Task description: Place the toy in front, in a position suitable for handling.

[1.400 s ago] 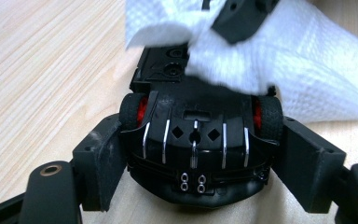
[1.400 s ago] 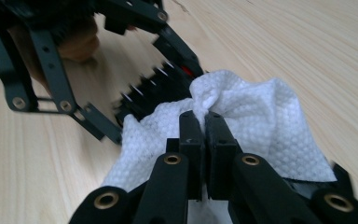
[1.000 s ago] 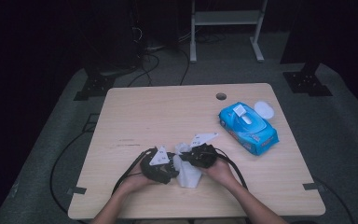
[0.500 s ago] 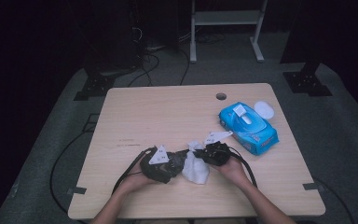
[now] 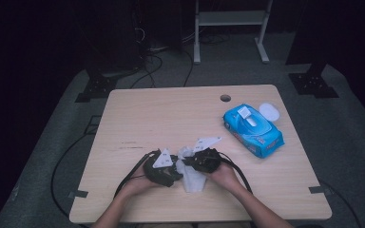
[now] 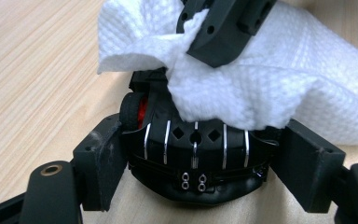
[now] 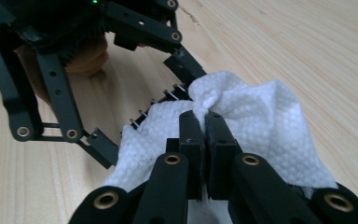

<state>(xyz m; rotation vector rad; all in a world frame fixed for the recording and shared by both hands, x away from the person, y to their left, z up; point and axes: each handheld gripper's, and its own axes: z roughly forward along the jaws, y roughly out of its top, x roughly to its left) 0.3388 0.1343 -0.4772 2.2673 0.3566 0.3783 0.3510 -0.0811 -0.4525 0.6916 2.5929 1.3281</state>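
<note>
Wiping step: left gripper (image 5: 164,170) fingers clamp a black mouse-like gadget (image 6: 196,154) at the desk's (image 5: 171,114) near edge, right gripper (image 7: 204,122) fingers pinch a white wipe (image 7: 261,126) draped on it; next, probably rub across its top.

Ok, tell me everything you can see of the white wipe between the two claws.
The white wipe is a soft sheet with a fine dimpled embossing, crumpled and bunched rather than flat. The right claw is shut on a pinched fold of it. It drapes over the top of a black object with thin metal bars, which sits between the left claw's jaws. In the high view it lies near the table's front edge, between the person's hands, part trailing onto the wood.
</note>
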